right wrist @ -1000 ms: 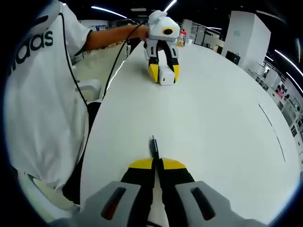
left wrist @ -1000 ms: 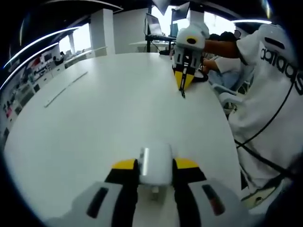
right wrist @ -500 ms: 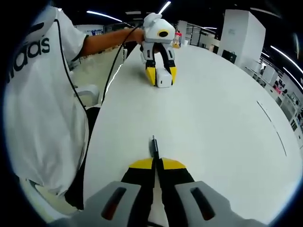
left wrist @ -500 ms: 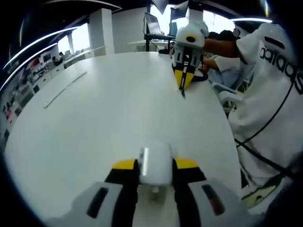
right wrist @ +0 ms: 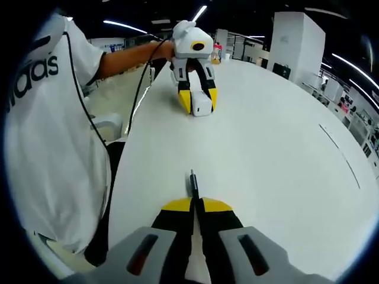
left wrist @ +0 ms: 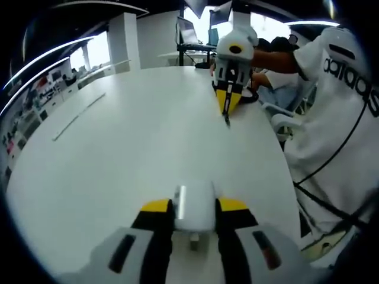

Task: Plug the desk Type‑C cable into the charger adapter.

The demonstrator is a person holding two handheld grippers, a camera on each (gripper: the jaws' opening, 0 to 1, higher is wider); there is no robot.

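In the left gripper view my left gripper [left wrist: 193, 208] is shut on a white charger adapter [left wrist: 194, 205], held low over the white table [left wrist: 118, 154]. Across the table, the right gripper [left wrist: 227, 105] points toward me with the black Type-C plug [left wrist: 227, 120] sticking out of its yellow tips. In the right gripper view my right gripper [right wrist: 194, 204] is shut on the Type-C cable, whose plug [right wrist: 192, 182] juts forward. Far ahead, the left gripper [right wrist: 197, 102] holds the adapter [right wrist: 200, 104]. The two grippers face each other, well apart.
A person in a white shirt [right wrist: 47, 130] stands at the table's edge, arm [right wrist: 127, 54] stretched to the far gripper. A black cable [right wrist: 89, 100] hangs across the shirt. A thin seam [left wrist: 77, 115] runs along the tabletop. Desks and monitors [left wrist: 192, 32] stand behind.
Both views shifted slightly: the far gripper sits a bit higher and further left in each. The grips on the adapter and the cable are unchanged.
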